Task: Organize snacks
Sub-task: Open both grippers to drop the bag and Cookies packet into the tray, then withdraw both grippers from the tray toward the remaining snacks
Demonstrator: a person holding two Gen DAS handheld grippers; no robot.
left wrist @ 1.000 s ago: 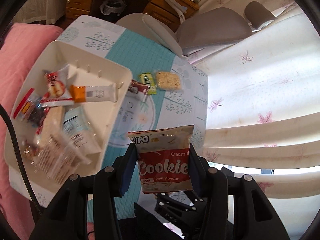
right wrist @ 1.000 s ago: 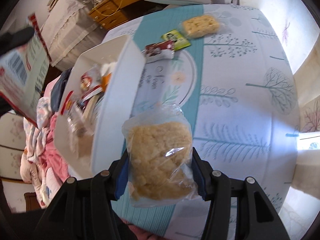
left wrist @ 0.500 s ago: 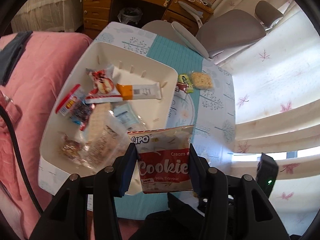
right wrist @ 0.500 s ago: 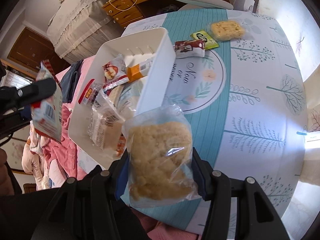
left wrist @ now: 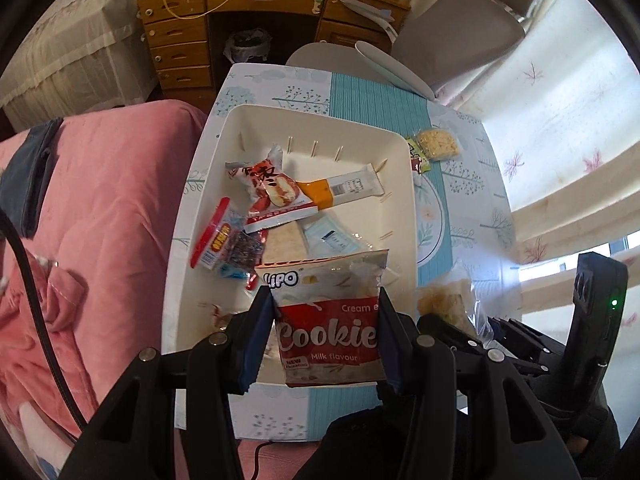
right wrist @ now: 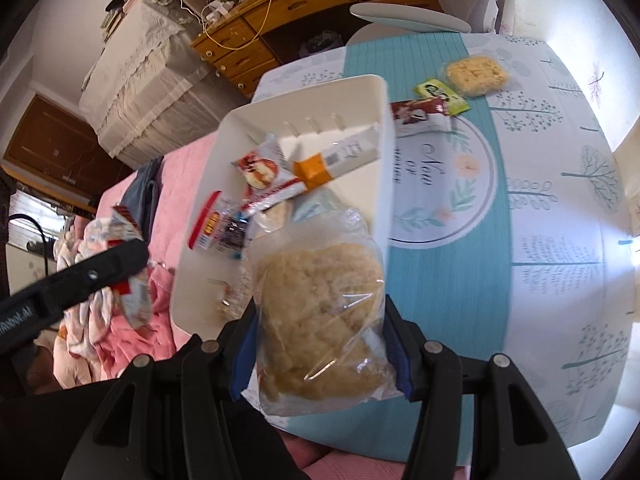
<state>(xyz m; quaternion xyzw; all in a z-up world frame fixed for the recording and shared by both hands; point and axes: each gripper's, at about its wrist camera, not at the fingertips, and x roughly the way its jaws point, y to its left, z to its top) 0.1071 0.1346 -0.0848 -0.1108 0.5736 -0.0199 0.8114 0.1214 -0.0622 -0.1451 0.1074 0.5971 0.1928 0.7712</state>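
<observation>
While the cookie packet [left wrist: 328, 320] and rice cake [right wrist: 320, 320] are gripped by the left claw [left wrist: 326, 340] and right claw [right wrist: 320, 344], both should be released low over the bin [left wrist: 404, 148] at frame centre.

Snacks in bin [left wrist: 404, 184] partly hidden behind cookie packet [left wrist: 329, 322]

Wooden desk [left wrist: 256, 20], pink bedding [left wrist: 104, 216], curtains [left wrist: 560, 128]

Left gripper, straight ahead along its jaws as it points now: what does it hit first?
Probably the white bin. The left gripper, shut on the cookie bag, points down into it, so the bag would likely meet the loose snacks, perhaps the pale blue packet. Depth is unclear.
</observation>
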